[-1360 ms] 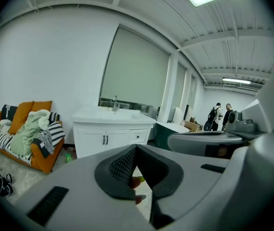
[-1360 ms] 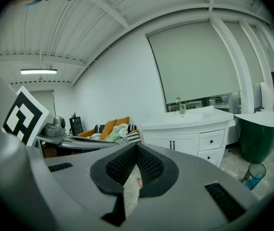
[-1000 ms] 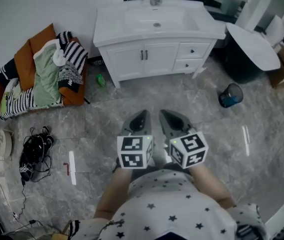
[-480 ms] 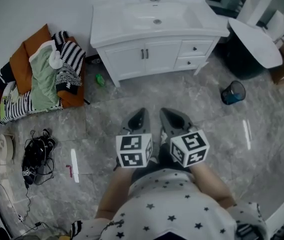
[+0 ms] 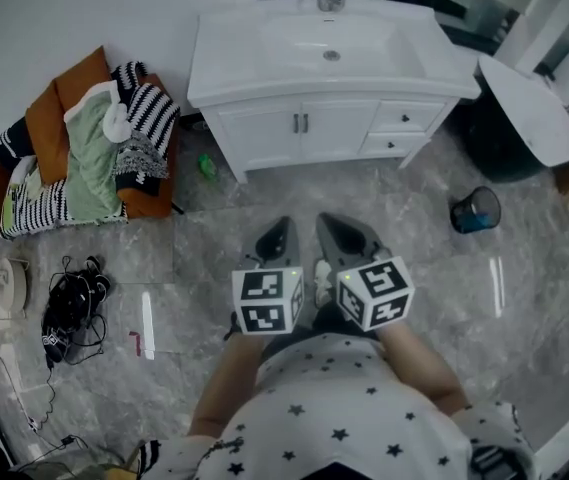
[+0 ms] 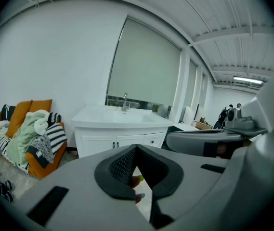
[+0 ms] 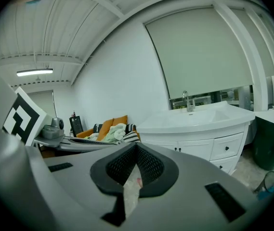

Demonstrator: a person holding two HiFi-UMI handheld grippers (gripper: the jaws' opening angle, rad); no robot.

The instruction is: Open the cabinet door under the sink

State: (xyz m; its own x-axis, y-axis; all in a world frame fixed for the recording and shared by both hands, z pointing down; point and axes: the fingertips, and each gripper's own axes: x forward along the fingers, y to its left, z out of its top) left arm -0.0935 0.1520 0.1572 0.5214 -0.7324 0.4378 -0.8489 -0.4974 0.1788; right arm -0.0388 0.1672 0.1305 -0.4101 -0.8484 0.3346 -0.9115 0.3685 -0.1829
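Left gripper [image 5: 282, 228]: jaws together, nothing between them, above the floor [image 5: 414, 263]. Right gripper [image 5: 324, 223]: jaws together, empty, just beside the left. Cabinet doors [image 5: 302, 128]: 2, white, both closed, under the sink [image 5: 331, 48], at the floor's far edge, well apart from both grippers.

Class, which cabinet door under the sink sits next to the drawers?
The right-hand door adjoins the drawers; the left-hand door sits away from them.

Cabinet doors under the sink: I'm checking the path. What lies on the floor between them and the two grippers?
Only bare grey floor, seen in the head view, separates the cabinet doors from the left gripper and right gripper.
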